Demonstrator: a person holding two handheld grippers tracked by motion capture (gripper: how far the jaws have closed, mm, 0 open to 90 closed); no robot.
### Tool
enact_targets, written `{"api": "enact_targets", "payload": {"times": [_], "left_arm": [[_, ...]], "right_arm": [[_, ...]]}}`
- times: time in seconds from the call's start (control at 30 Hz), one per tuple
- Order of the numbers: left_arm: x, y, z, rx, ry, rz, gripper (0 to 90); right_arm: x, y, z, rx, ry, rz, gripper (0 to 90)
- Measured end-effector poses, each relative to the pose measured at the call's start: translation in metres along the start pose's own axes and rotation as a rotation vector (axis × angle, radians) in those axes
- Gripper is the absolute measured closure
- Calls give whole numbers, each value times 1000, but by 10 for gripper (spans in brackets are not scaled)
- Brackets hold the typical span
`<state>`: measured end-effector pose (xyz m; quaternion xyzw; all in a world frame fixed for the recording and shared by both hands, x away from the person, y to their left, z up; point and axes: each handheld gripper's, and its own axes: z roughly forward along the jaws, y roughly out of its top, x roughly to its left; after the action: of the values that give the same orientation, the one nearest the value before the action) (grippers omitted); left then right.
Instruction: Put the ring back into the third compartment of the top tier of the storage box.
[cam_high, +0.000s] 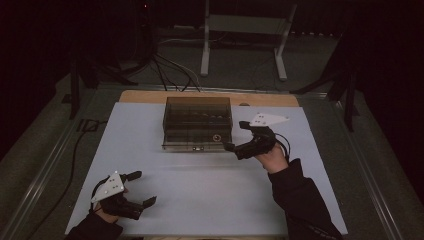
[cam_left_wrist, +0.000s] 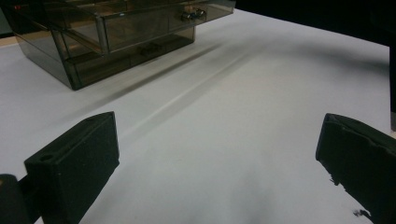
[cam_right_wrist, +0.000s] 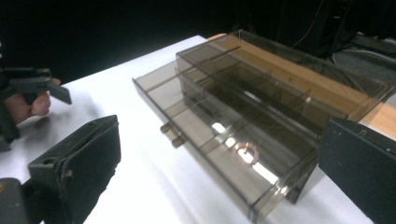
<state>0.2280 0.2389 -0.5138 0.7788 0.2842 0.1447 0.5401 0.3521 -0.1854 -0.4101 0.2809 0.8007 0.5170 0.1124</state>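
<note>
A smoky see-through drawer box (cam_high: 197, 120) stands at the back middle of the white table sheet (cam_high: 210, 200). In the right gripper view its lowest drawer (cam_right_wrist: 224, 135) is pulled out, with dividers inside and a small ring (cam_right_wrist: 246, 153) in the near compartment. The ring (cam_high: 217, 137) also shows by the box's front right. My right gripper (cam_high: 236, 136) is open just right of that drawer front, its jaws (cam_right_wrist: 219, 168) holding nothing. At the near left my left gripper (cam_high: 142, 188) is open and empty above bare sheet. In its own view the left gripper (cam_left_wrist: 219, 163) faces the box (cam_left_wrist: 116, 42).
A wooden table edge (cam_high: 145, 96) runs behind the white sheet. On the floor beyond are a metal stand's legs (cam_high: 205, 55) and cables (cam_high: 172, 70). A cable (cam_high: 75, 150) trails along the table's left side. The other hand and its gripper (cam_right_wrist: 32, 86) appear at the far left of the right gripper view.
</note>
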Motion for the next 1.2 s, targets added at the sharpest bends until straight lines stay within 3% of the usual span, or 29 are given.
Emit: {"api": "enact_targets", "payload": {"times": [0.77,0.83,0.97,1.2], "left_arm": [[0,0,0,4,2,2,6],[0,0,0,-3,1,1,6],[0,0,0,0,3,4,6],[0,0,0,-2,3,2,6]], "right_arm": [[-5,-68,-40,-7,-62,32,0],[-6,-75,-48,-5,-85,23,0],[-6,-86,-60,-19,-109,47,0],[-5,-108,-76,9,-140,80,0]]}}
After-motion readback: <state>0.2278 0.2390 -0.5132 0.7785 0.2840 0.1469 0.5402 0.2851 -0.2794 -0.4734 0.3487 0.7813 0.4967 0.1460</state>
